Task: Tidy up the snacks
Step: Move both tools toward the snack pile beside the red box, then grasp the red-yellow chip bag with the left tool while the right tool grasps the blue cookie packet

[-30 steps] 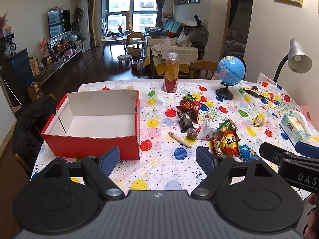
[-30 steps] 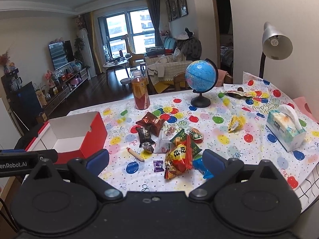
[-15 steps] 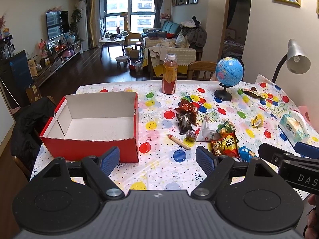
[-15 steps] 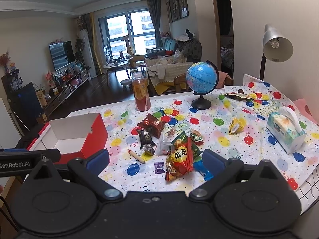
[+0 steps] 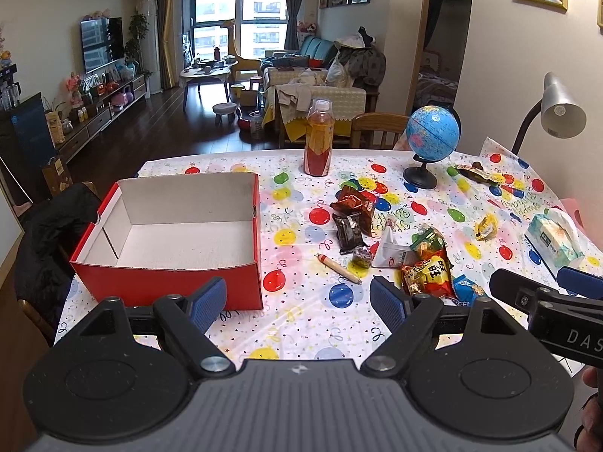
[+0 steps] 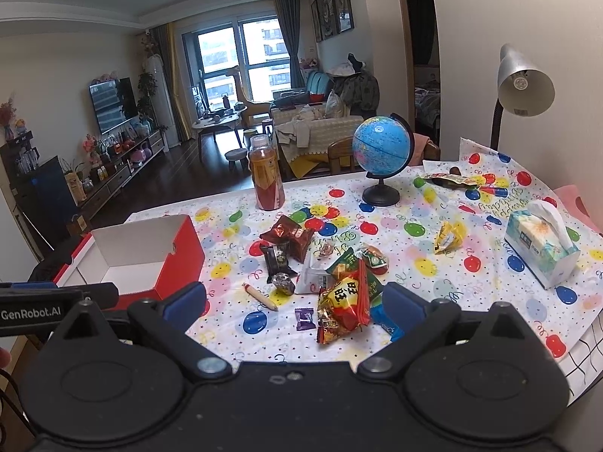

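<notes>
An empty red box [image 5: 166, 286] with a white inside stands at the table's left, also seen in the right wrist view [image 6: 181, 256]. A heap of snacks lies mid-table: a red-yellow bag [image 5: 427, 273] [image 6: 343, 305], brown packets [image 5: 354, 205] [image 6: 288, 239], a white packet [image 5: 390, 250], a stick-shaped snack [image 5: 339, 263] [image 6: 260, 297], a small purple candy [image 6: 304, 318]. My left gripper [image 5: 297, 303] hovers open over the near table edge, nothing between its fingers. My right gripper [image 6: 296, 305] is open too, just short of the red-yellow bag.
An orange drink bottle [image 5: 318, 139], a blue globe [image 5: 433, 133], a tissue box [image 5: 554, 237] and a desk lamp [image 5: 557, 109] stand on the balloon-print tablecloth [image 5: 301, 324]. A yellow wrapper [image 5: 485, 226] lies apart at the right. A dark jacket [image 5: 45, 233] hangs on a chair at left.
The left wrist view has shifted slightly, so the box and snacks sit a little lower in it. Both grippers stay open and nothing on the table has moved.
</notes>
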### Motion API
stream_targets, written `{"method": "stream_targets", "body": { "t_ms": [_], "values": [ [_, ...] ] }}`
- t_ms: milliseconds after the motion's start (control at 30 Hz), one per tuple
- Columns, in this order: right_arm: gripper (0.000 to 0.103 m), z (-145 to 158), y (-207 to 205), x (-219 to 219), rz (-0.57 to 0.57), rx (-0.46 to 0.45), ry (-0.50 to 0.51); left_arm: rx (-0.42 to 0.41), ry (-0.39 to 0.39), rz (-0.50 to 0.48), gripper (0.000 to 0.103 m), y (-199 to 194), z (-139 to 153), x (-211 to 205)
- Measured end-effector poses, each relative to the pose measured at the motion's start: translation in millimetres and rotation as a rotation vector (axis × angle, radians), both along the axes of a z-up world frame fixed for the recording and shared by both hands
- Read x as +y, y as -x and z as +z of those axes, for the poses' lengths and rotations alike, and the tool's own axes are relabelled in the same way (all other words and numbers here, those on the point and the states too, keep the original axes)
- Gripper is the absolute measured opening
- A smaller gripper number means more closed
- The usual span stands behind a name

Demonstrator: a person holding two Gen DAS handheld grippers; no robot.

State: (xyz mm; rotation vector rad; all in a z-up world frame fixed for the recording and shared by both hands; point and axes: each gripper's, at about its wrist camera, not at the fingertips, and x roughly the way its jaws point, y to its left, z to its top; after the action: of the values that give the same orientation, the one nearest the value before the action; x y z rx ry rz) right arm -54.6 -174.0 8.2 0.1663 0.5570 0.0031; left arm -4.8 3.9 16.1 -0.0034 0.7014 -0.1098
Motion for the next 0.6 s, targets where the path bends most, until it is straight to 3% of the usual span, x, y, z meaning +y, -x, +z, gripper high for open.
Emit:
{"method": "stream_targets", "body": {
  "t_ms": [500,600],
  "values": [
    [0.095,-6,-18,2,-0.061,0.009,-0.020,-0.008,-0.003,-0.096,0.083,-33,-8,4],
    [0.089,-14,-21,1,-0.082,0.019,-0.014,0.004,0.011,-0.132,0.083,-46,-12,1]
  ]
}}
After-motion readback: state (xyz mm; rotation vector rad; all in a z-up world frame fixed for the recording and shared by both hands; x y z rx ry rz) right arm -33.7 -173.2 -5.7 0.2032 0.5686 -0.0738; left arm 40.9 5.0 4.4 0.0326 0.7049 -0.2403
